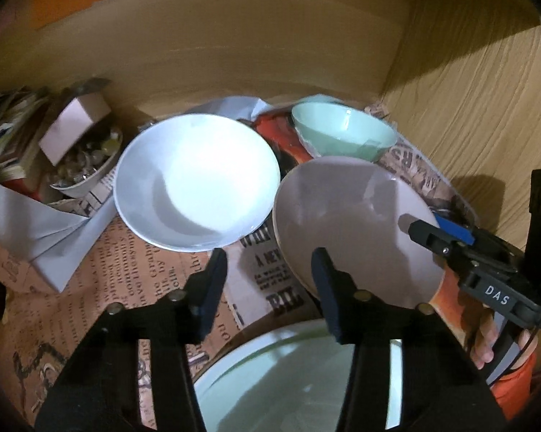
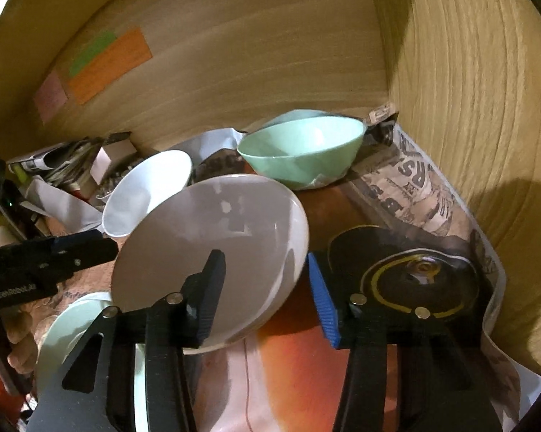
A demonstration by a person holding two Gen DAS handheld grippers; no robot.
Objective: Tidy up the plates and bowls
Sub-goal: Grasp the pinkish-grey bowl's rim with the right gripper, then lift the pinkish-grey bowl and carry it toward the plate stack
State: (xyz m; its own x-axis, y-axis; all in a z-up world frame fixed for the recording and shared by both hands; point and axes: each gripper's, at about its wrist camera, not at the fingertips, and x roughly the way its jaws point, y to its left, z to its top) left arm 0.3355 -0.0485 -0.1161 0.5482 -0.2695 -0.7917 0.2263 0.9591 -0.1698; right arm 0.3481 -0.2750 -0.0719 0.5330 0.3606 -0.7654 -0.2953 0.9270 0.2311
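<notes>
Grey bowl sits mid-shelf, toward the front edge and tilted w/ its mouth facing the claws. Its low rim is over the pale green plate at the front edge; can't tell if it rests on the plate.

Key relation: the right claw straddles the bowl's right rim. Black finger is inside over the bowl's floor, blue pad is outside the wall. Fingers are apart, and a sliver of shelf shows btwn blue pad and wall, so probably no pinch yet. Bowl is round, so no long axis to line up; what matters is that the rim runs roughly across the gap, which suits a rim pinch.

Left claw is also apart w/ nothing clamped. It's at the bowl's left rim, its right finger overlapping that edge in the left wrist view. Both hands are close, but the right is better placed and looks like the one to grip.

Other dishes:
- White bowl is just left of the grey one, toward the back.
- Mint bowl is in the back-right corner, apart from both claws.

Likely next: close the right claw on the rim, then lift clear of the white bowl.
</notes>
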